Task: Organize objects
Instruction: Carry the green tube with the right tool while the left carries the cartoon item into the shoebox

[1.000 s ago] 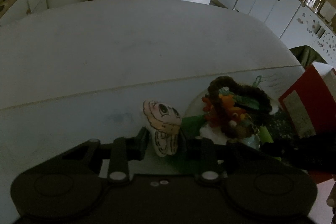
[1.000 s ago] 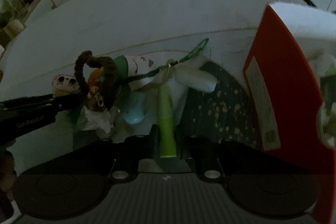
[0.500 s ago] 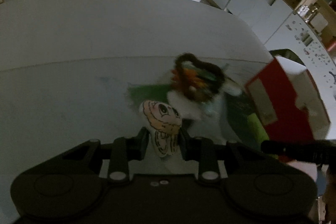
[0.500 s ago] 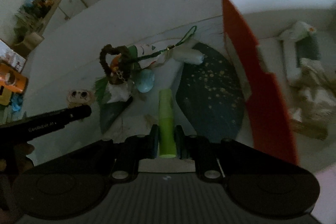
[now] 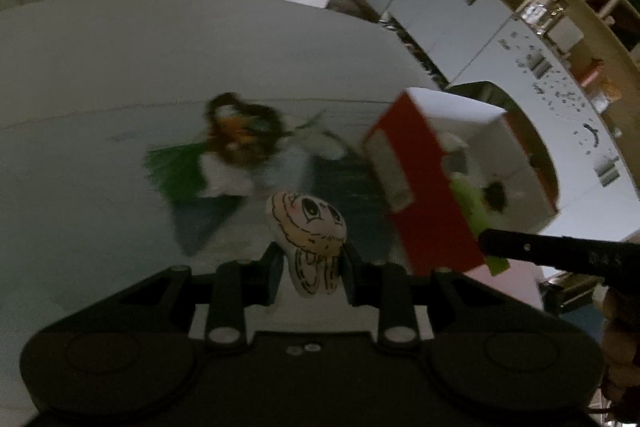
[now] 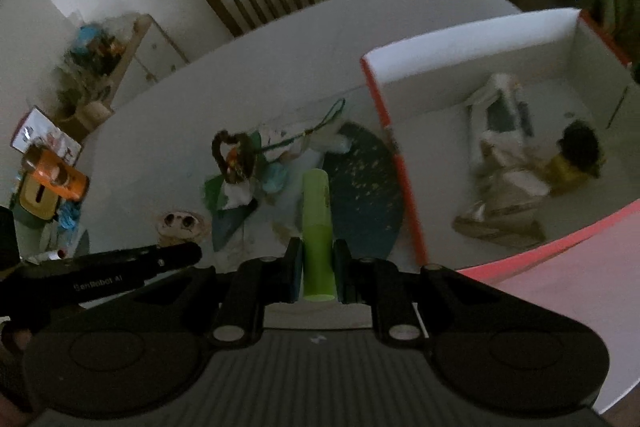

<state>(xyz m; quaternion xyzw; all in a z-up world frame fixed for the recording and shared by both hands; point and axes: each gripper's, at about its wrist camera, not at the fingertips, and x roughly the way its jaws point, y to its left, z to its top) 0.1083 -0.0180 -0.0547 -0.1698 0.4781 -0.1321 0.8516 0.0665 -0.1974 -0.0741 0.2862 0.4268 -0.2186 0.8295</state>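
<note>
Item: two held objects, in carry toward red box (image 6: 404, 183).
Left gripper (image 5: 310, 267) grips a cartoon figure (image 5: 308, 227); right gripper (image 6: 316, 267) grips a green tube (image 6: 316, 227), both above the worktop (image 5: 100, 67). Advice: clear the box wall, release low inside, one gripper at a time.

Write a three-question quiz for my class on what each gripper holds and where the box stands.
1. True or false: the left gripper is shut on a small cartoon-face figure.
2. What does the right gripper hold? A) green tube B) orange can C) blue ball
3. Fill in: in the right wrist view, the red box stands to the ___ of the green tube.

Key: 1 true; 2 A; 3 right.
</note>
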